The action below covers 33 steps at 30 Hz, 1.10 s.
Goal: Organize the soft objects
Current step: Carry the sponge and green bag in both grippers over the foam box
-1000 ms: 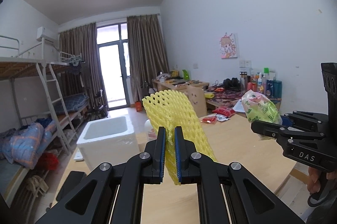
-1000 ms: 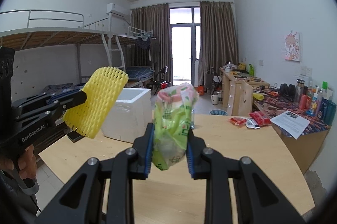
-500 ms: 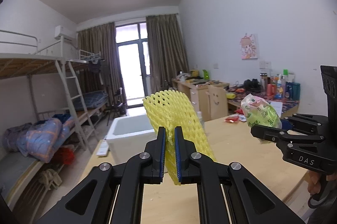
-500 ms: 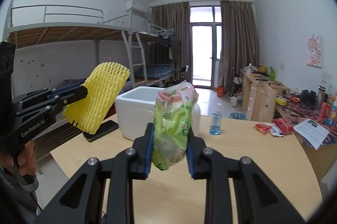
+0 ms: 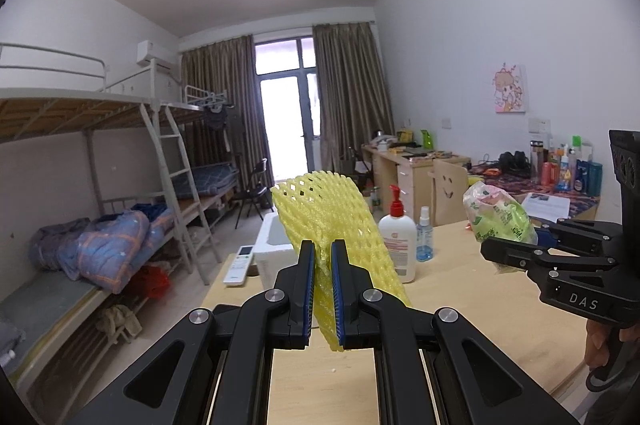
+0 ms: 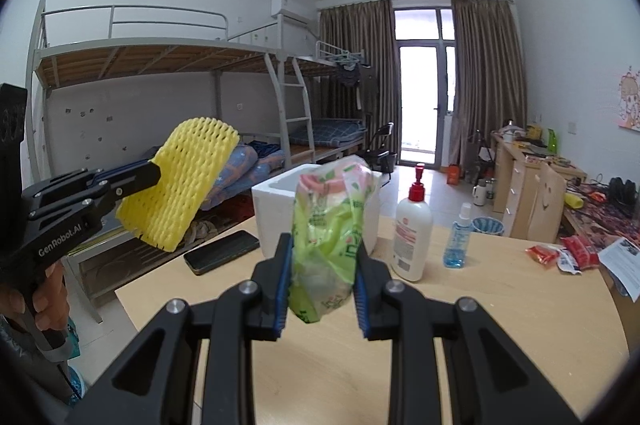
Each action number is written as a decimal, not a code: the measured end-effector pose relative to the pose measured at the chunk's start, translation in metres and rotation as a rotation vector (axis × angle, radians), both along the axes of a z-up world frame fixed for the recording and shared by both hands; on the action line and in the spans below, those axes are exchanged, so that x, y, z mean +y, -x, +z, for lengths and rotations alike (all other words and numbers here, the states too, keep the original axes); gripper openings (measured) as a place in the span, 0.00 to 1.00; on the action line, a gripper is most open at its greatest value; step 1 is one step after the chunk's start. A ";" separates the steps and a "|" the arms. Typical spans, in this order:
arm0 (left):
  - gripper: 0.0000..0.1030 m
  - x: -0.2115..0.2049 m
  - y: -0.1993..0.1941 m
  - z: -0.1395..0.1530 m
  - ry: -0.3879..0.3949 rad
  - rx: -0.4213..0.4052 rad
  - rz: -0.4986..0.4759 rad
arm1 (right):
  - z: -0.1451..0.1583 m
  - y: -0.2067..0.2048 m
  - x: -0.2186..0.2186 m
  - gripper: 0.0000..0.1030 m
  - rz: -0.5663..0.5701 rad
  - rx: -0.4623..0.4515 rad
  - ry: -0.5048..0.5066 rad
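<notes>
1. The left hand-held gripper [image 5: 322, 289] is clamped on the yellow foam net [image 5: 332, 225] by its lower edge, so the mesh stands up and fans out above the fingers – a thin grip near the end, which probably keeps the soft sleeve from crumpling.
2. The right hand-held gripper [image 6: 320, 289] is closed around the green plastic bag [image 6: 330, 237], squeezing it at the middle; the bag bulges above and below the pads, held upright and clear of the bench [image 6: 500, 325].
3. Both soft things hang in the air over the near edge of the bench, side by side but apart – likely so that each can be carried without brushing the other.
4. Farther along the bench's left edge lies a dark phone [image 6: 222, 251]; a lotion pump bottle [image 6: 412, 237] and a small blue spray bottle [image 6: 460, 237] stand toward the middle.
5. At the far left corner sits the white foam box [image 6: 276, 209], open at the top – in my judgement the likely destination for both items.
</notes>
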<state>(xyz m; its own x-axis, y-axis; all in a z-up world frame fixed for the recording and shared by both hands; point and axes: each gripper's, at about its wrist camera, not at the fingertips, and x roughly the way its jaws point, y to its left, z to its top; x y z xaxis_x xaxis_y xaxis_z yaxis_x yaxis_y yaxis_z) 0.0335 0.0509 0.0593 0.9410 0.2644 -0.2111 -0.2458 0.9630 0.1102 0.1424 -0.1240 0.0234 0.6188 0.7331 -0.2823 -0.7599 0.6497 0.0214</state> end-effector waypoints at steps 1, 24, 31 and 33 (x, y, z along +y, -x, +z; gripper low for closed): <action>0.09 0.002 -0.001 0.000 0.003 0.001 0.006 | 0.000 -0.001 0.002 0.30 0.003 0.002 0.002; 0.09 0.019 -0.036 -0.001 0.022 0.005 0.009 | 0.007 -0.030 0.033 0.30 0.020 0.011 0.057; 0.09 0.025 -0.046 -0.001 0.018 0.008 0.014 | 0.011 -0.042 0.042 0.30 0.023 0.012 0.071; 0.09 0.025 -0.046 -0.001 0.017 0.009 0.015 | 0.011 -0.045 0.044 0.30 0.023 0.015 0.077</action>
<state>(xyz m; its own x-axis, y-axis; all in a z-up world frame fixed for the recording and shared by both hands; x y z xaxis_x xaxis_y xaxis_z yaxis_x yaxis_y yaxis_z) 0.0799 0.0763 0.0584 0.9350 0.2750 -0.2240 -0.2596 0.9609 0.0960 0.1872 -0.0796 0.0346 0.5972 0.7227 -0.3479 -0.7746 0.6322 -0.0166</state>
